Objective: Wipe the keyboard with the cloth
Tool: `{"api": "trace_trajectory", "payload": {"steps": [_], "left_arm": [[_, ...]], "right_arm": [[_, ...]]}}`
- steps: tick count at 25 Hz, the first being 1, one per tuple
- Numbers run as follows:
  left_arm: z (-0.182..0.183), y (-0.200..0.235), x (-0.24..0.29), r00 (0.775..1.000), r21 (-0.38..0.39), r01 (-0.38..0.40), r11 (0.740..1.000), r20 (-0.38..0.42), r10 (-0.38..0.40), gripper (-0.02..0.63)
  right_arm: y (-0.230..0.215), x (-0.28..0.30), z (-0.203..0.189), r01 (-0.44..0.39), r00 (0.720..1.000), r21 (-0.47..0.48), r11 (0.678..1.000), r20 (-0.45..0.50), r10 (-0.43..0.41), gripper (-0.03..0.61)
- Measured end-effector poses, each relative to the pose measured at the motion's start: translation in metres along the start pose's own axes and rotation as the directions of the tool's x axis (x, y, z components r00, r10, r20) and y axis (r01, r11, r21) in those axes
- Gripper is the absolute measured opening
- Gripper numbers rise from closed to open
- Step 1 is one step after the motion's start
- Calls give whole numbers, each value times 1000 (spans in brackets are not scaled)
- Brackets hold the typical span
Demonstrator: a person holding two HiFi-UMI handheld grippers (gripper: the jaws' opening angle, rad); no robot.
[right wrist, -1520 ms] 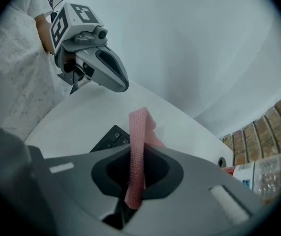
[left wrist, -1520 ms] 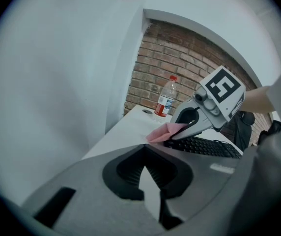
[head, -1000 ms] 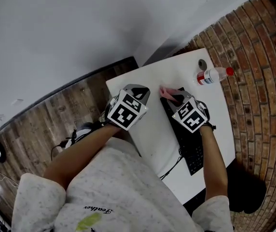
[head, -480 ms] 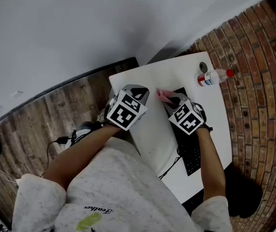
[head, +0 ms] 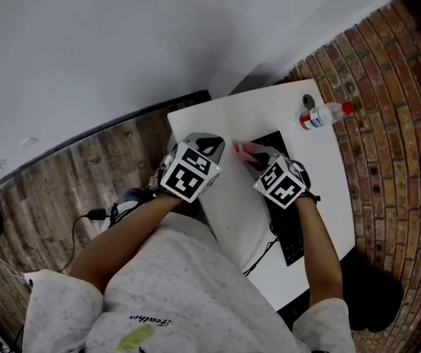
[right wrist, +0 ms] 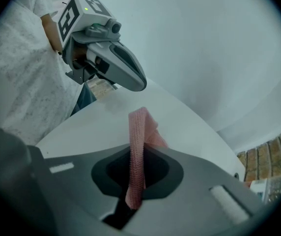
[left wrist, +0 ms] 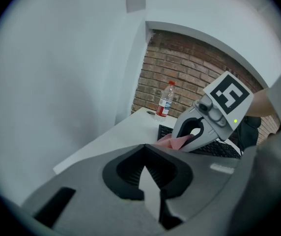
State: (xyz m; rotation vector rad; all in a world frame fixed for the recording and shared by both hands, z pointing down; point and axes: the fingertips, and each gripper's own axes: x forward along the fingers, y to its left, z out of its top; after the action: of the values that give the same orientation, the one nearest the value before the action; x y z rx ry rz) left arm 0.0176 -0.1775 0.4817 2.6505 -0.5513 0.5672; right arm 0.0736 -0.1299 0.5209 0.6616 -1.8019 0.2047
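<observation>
Your right gripper (head: 252, 155) has its jaws clamped on only a thin fold of the pink cloth (head: 241, 149), at the keyboard's (head: 291, 235) 11 o'clock end. Key edges could snag it free. The left gripper (head: 212, 144), jaws together and empty, crowds in from 9 o'clock.

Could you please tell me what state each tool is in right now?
Left tool: closed, nothing in it.
Right tool: closed on the pink knitted cloth.

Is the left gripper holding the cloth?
No, the cloth is clamped in the right gripper; the left gripper is shut on nothing.
</observation>
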Motion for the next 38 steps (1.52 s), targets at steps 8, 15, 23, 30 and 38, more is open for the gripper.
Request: {"api": "trace_trajectory", "payload": {"steps": [8, 15, 23, 30, 38], "left_arm": [[5, -15, -1, 1000, -13, 25, 1000, 6, -25, -8], [25, -47, 13, 995, 34, 98, 995, 6, -98, -5], [47, -108, 39, 975, 148, 220, 964, -15, -221, -5], [54, -176, 64, 936, 252, 352, 902, -78, -343, -5], [45, -235, 75, 877, 301, 480, 824, -142, -459, -5]], "right_arm": [[9, -22, 3, 70, 992, 128, 989, 97, -82, 21], [5, -62, -14, 167, 951, 360, 918, 186, -246, 21], [7, -117, -71, 272, 868, 618, 738, 173, -466, 21], [23, -172, -134, 337, 758, 807, 485, 73, -648, 21], [60, -222, -183, 408, 593, 894, 185, -106, -798, 21]]}}
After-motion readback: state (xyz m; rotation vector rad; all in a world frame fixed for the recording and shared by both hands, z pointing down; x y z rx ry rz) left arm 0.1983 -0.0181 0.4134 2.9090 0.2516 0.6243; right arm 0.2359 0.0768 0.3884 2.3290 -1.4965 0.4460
